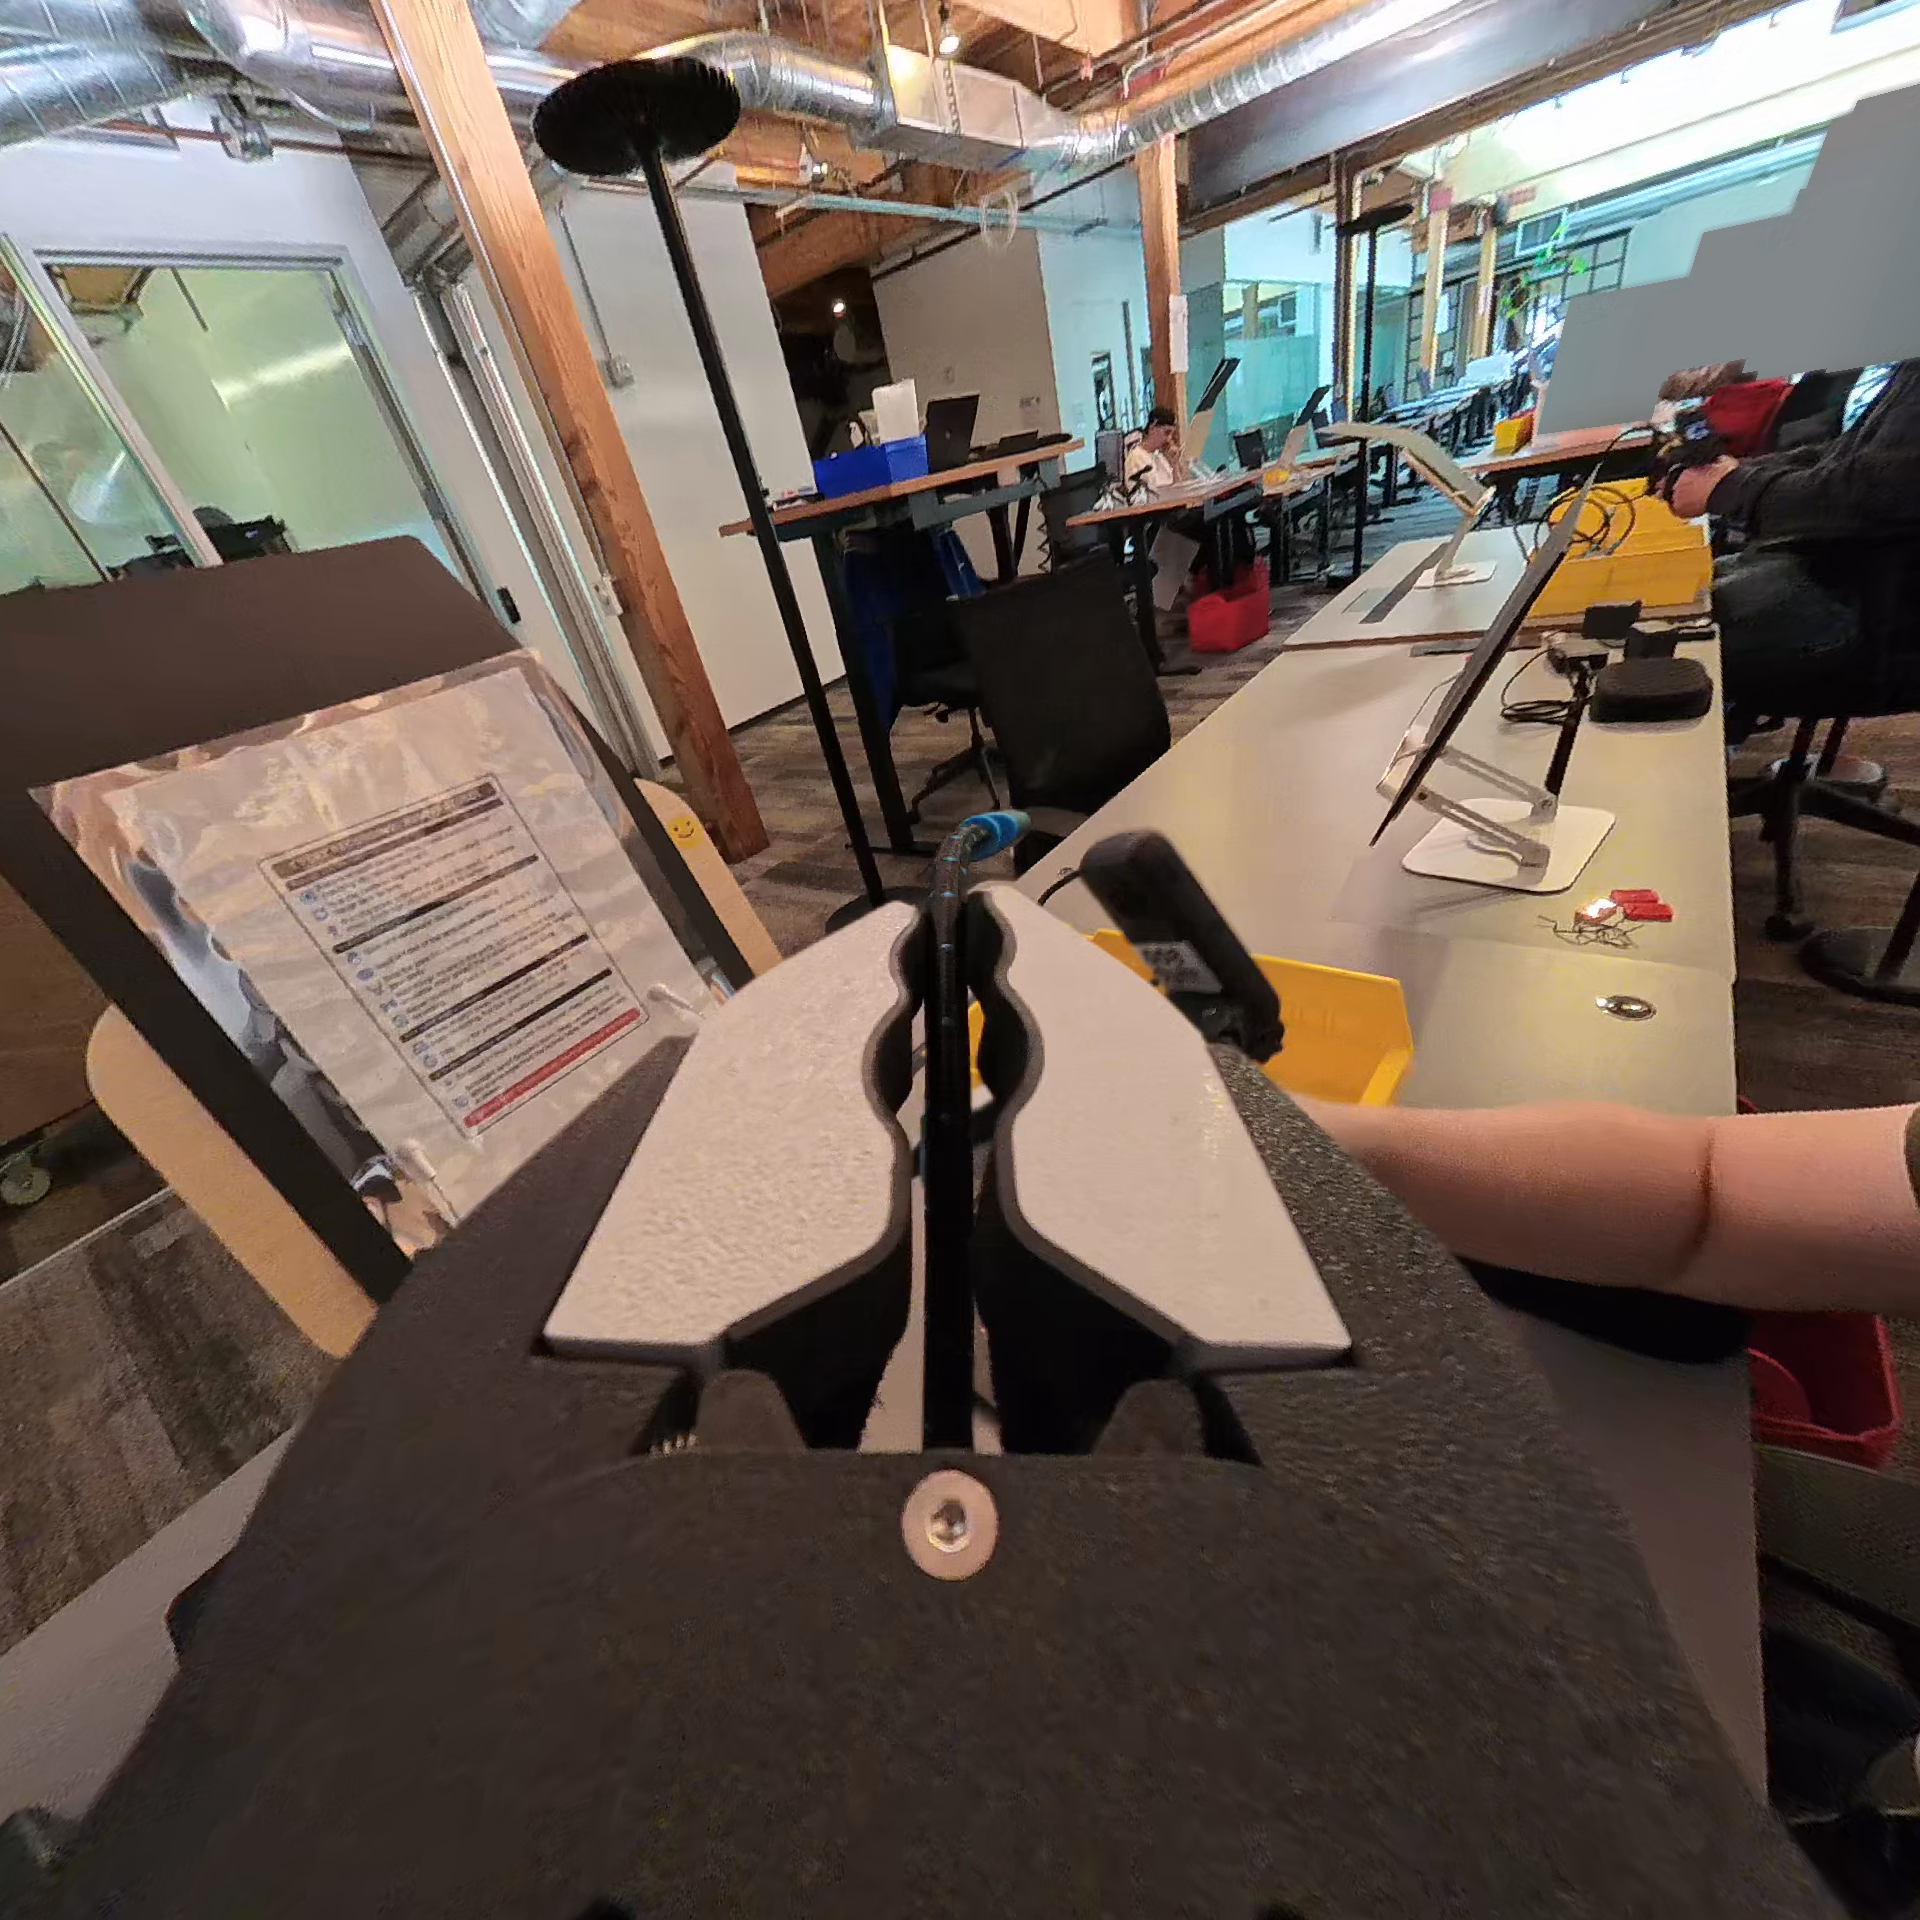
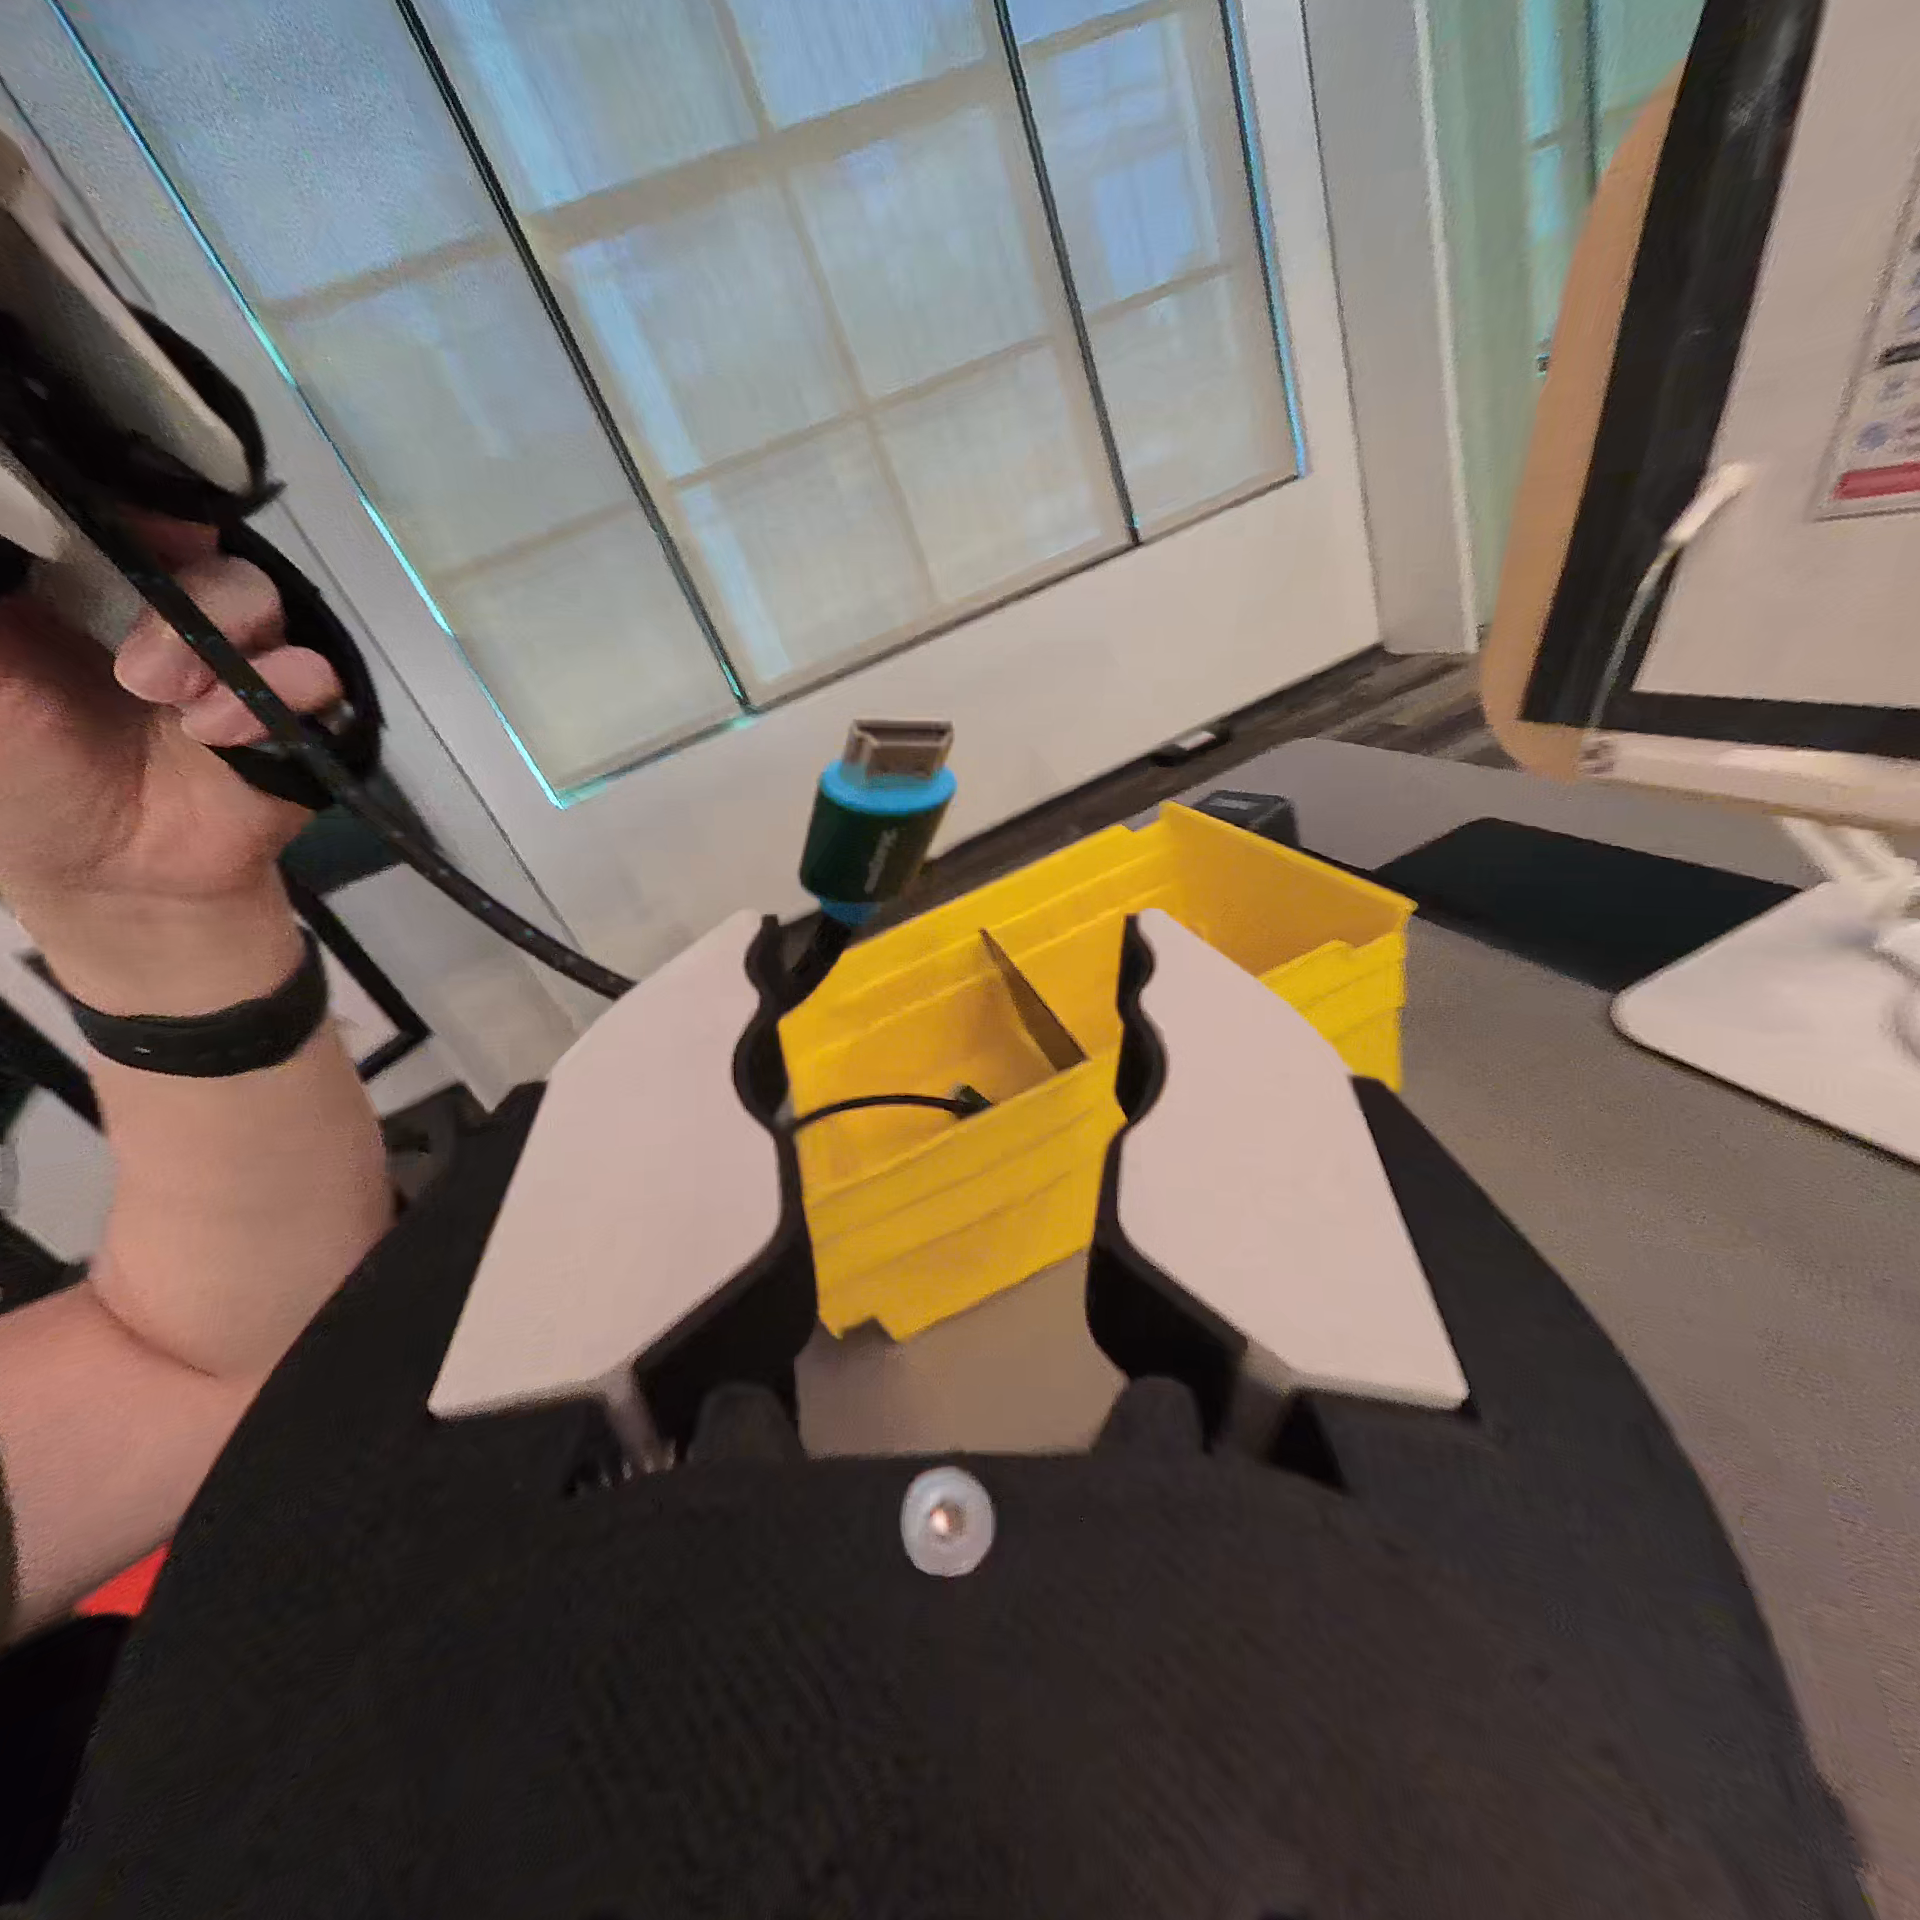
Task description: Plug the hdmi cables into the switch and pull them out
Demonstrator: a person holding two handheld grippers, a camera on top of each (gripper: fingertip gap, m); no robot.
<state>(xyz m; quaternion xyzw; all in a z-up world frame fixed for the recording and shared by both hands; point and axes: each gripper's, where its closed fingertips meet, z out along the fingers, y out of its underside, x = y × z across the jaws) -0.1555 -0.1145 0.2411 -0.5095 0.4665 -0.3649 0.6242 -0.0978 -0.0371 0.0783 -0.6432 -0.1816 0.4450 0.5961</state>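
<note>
Left wrist view, frame centre: left gripper (image 1: 951,935) clamps the black braided HDMI cable (image 1: 948,1039), probably to steady its blue-collared plug (image 2: 878,821); right gripper (image 2: 945,997) gapes wide over the yellow plastic bin (image 2: 1299,914).

My left tongs (image 1: 948,935) pinch the cable (image 1: 943,1049), its plug (image 2: 878,821) rising beyond my right tongs (image 2: 951,951). The divided bin (image 2: 1288,904) sits on the worktop (image 2: 1621,1247) ahead of them, a monitor stand (image 2: 1766,1029) to its right.

Open office: wooden posts (image 1: 582,416), silver ducts (image 1: 790,73), paned window (image 2: 727,364).
</note>
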